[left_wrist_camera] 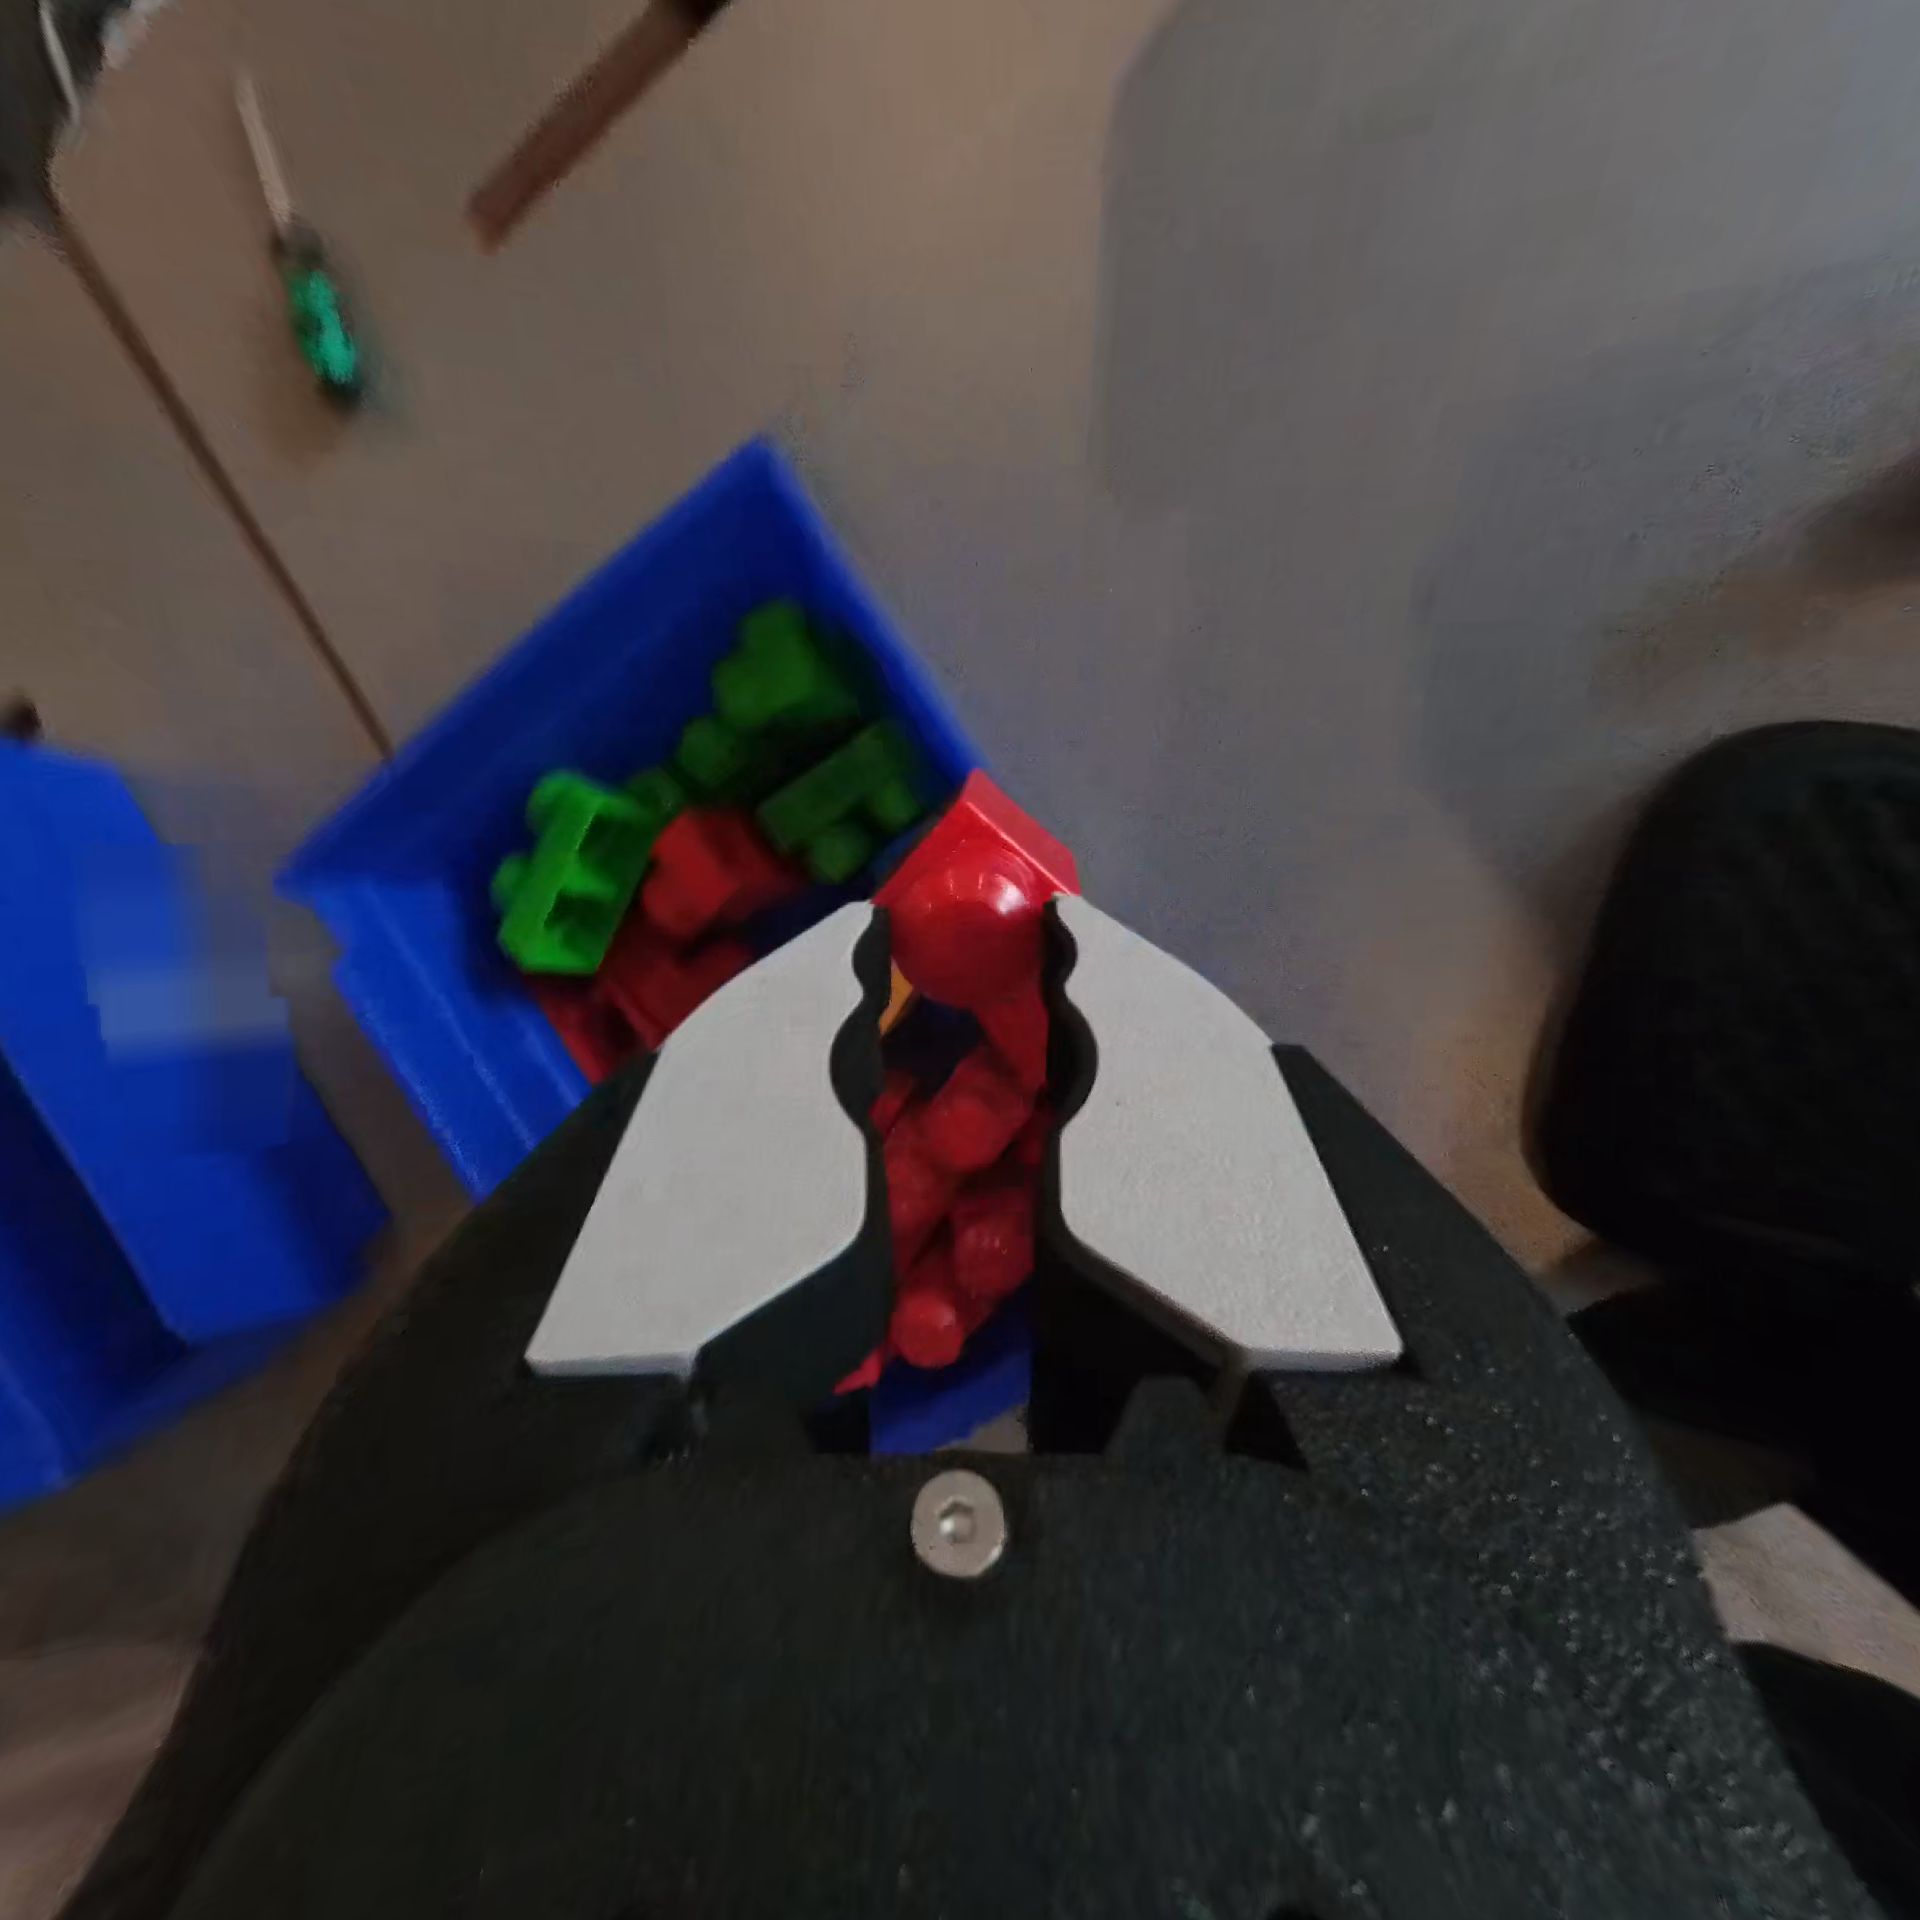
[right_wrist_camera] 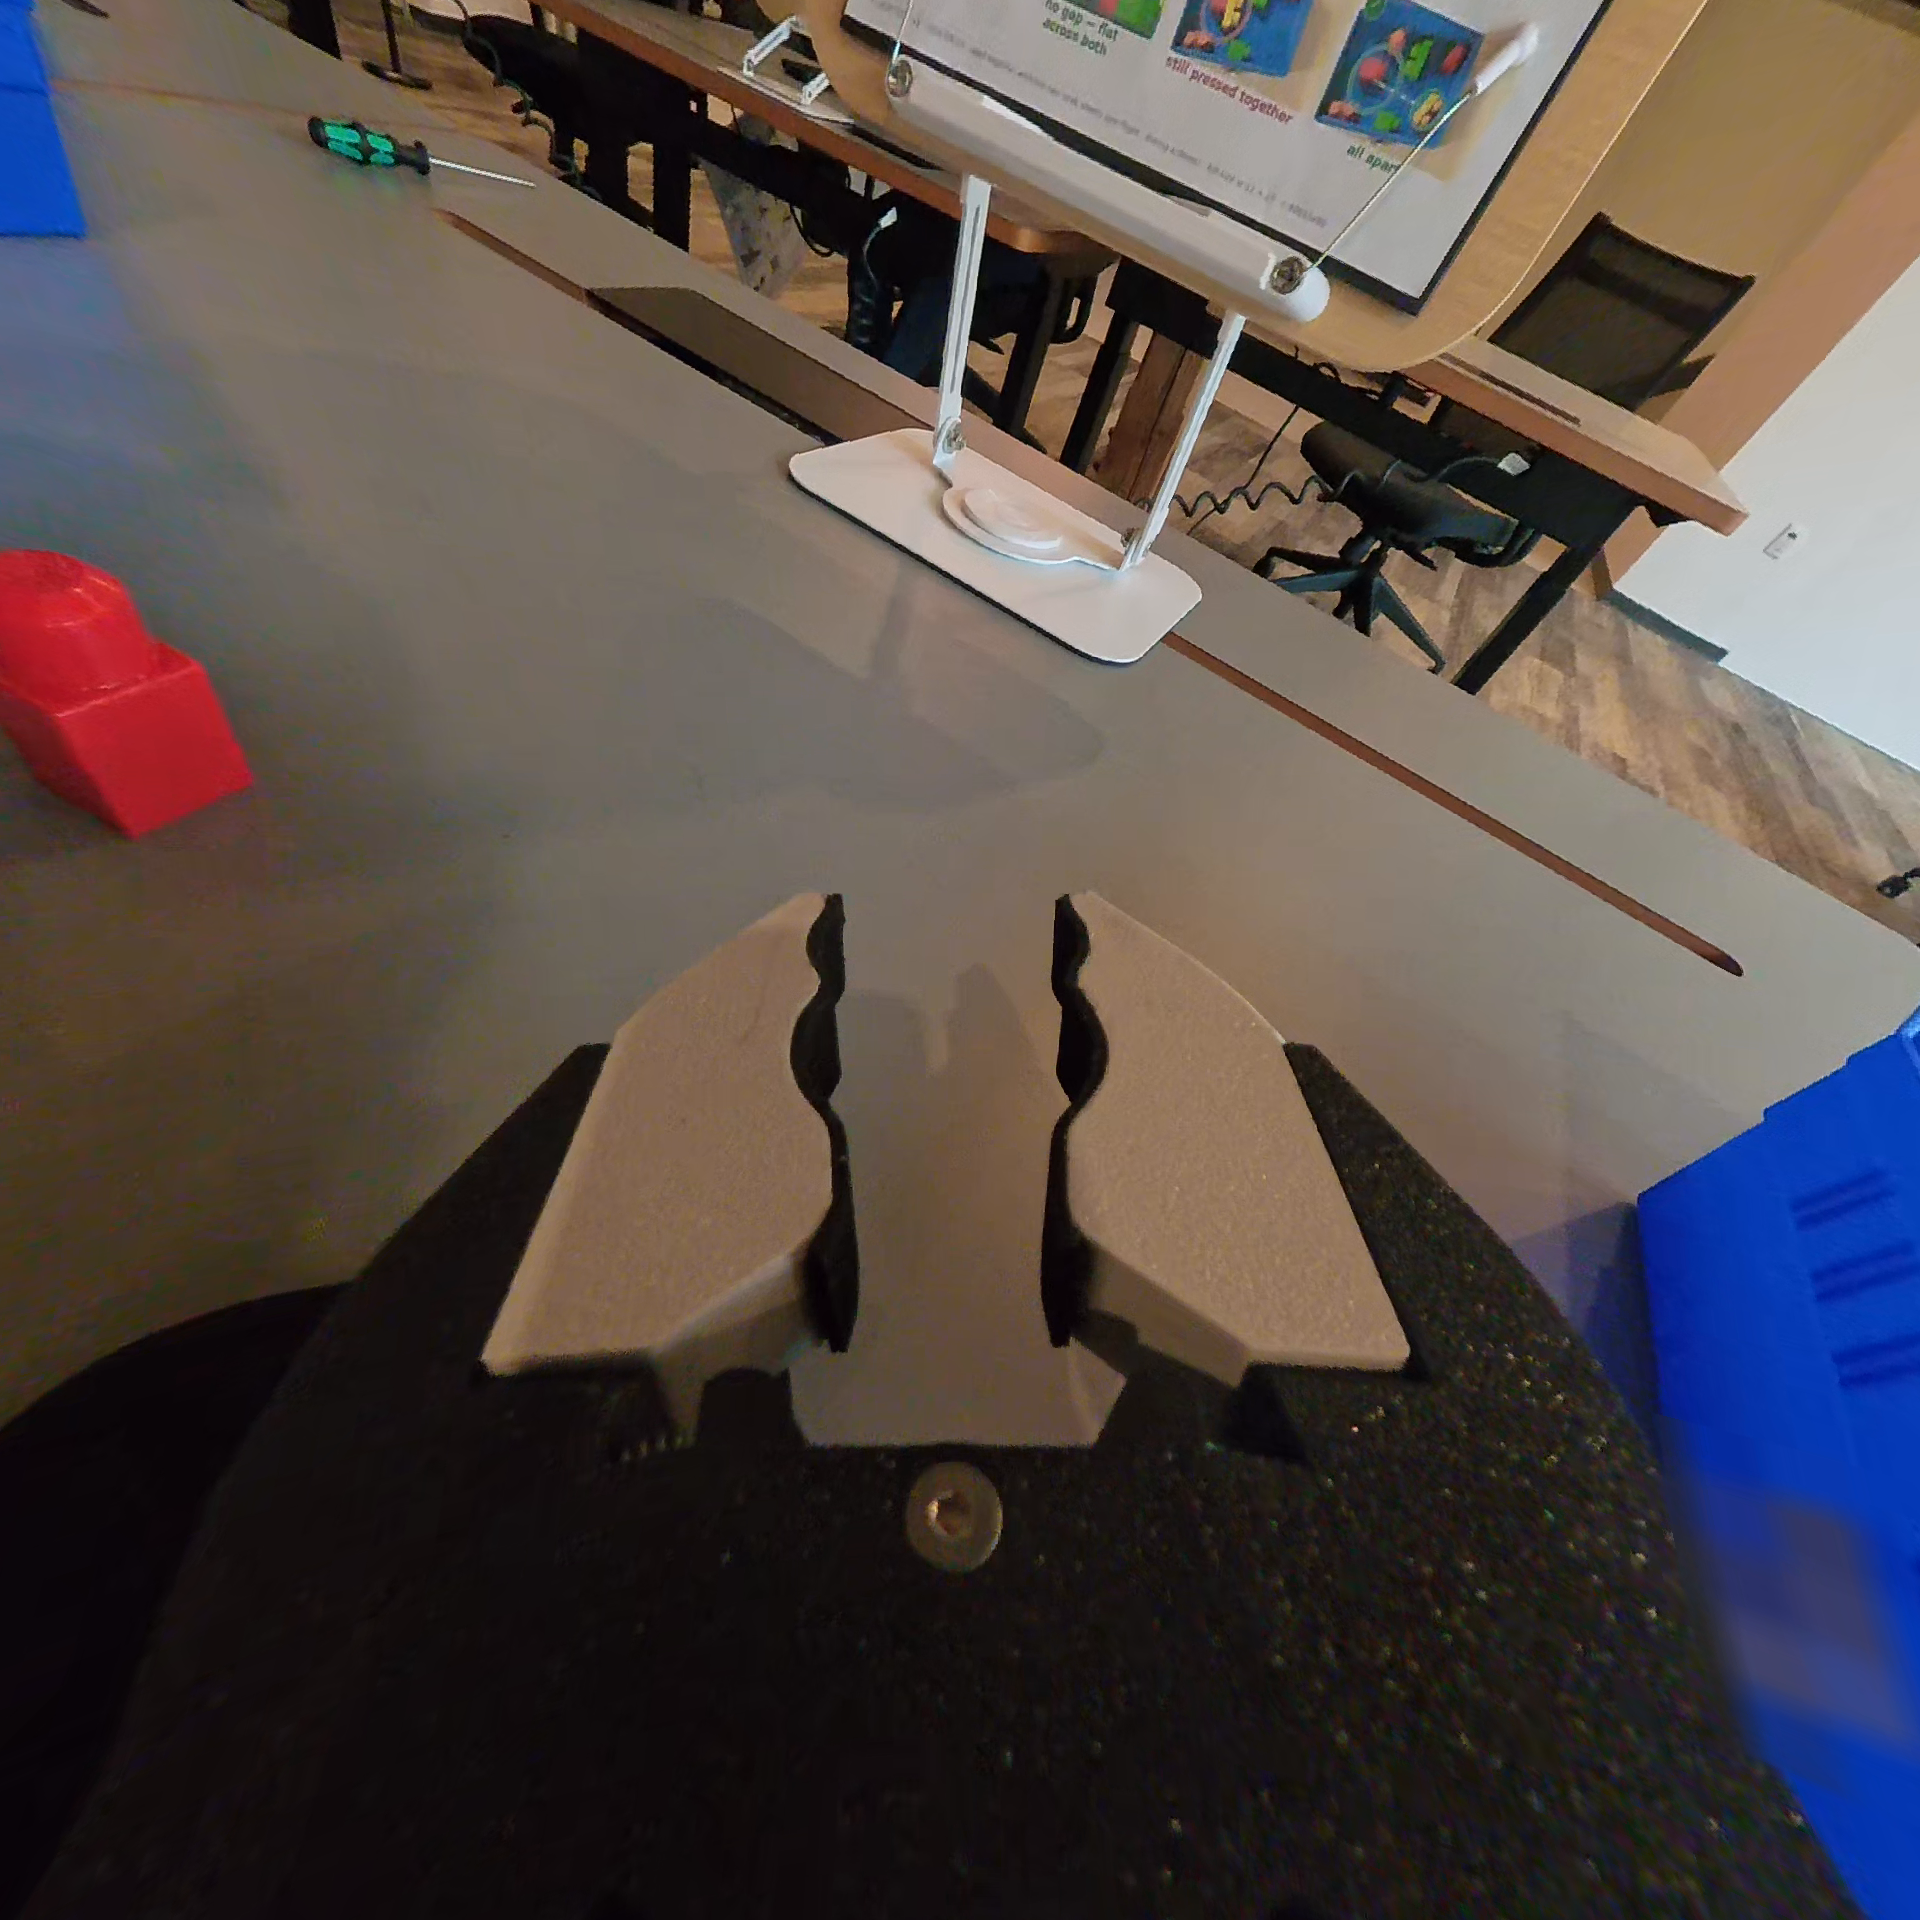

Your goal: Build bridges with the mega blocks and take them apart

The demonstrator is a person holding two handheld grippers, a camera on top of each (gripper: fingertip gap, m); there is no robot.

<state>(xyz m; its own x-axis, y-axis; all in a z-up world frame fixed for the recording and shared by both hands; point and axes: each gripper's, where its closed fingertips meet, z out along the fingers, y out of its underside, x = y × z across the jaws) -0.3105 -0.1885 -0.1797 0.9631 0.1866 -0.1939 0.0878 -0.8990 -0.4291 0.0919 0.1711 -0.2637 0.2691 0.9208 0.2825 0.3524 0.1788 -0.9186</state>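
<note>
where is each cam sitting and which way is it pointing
Left wrist view: on the left claw, tilted down at the blue bin of blocks; its fingers pinch a red block.
Right wrist view: on the right claw, open and empty, facing across the grey table toward a white stand.
Shared: the green-handled screwdriver.

Left wrist view: a block (left_wrist_camera: 971, 914) sits between the fingertips of the left gripper (left_wrist_camera: 966, 925), above the near corner of a bin (left_wrist_camera: 436, 956) that holds loose blocks (left_wrist_camera: 727, 831). A second bin (left_wrist_camera: 156, 1091) stands to its left; a screwdriver (left_wrist_camera: 312, 301) lies beyond both on the table (left_wrist_camera: 1351, 520).

Right wrist view: the right gripper (right_wrist_camera: 948, 914) is over bare table (right_wrist_camera: 623, 675). A block (right_wrist_camera: 104, 696) rests on the table at far left, a bin (right_wrist_camera: 1787, 1403) at near right. A stand (right_wrist_camera: 997, 530) sits ahead by the table's far edge, the screwdriver (right_wrist_camera: 374, 148) far back left.
</note>
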